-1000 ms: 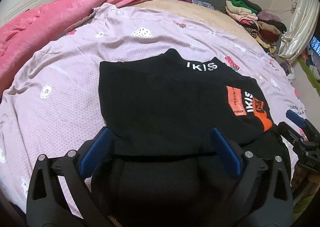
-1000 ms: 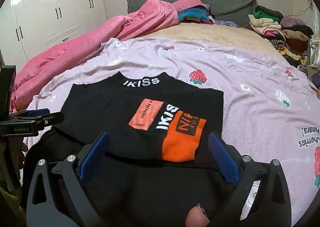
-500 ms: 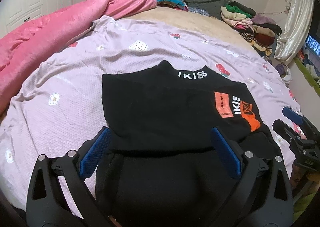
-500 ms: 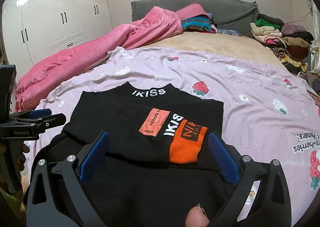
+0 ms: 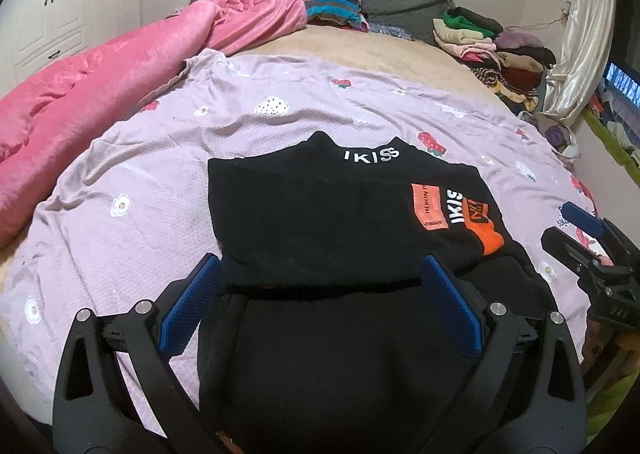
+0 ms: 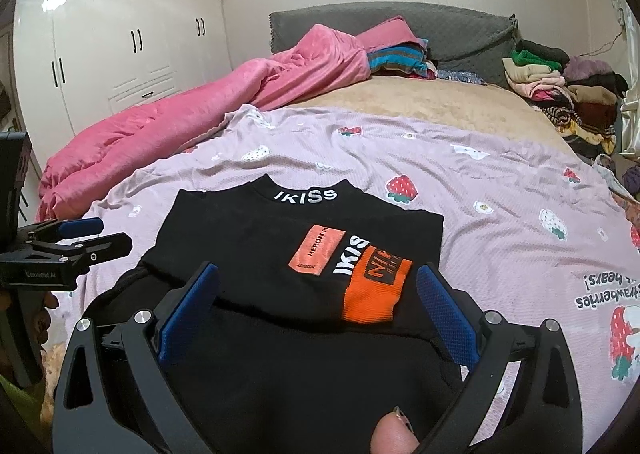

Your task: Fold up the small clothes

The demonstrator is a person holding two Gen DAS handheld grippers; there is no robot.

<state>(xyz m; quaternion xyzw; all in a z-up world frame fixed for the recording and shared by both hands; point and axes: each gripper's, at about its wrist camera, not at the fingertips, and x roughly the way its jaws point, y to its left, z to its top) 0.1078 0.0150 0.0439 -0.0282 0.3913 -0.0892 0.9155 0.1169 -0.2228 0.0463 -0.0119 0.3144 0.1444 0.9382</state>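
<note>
A black top with white "IKISS" lettering at the collar and an orange patch lies partly folded on a lilac strawberry-print sheet spread over a bed. Its upper half is flat on the sheet, while the lower part bunches toward the cameras, between the blue pads of both pairs of tongs. The left tongs hang over the near edge of the top with their jaws wide apart, holding nothing. The right tongs are likewise spread open above the garment, near the orange patch; a fingertip shows at the bottom of that view. Each pair appears at the edge of the other's view, on opposite sides of the top. A pink quilt is heaped along the bed's left side, and stacks of clothes sit at the far right by the grey headboard. White wardrobes stand behind.
</note>
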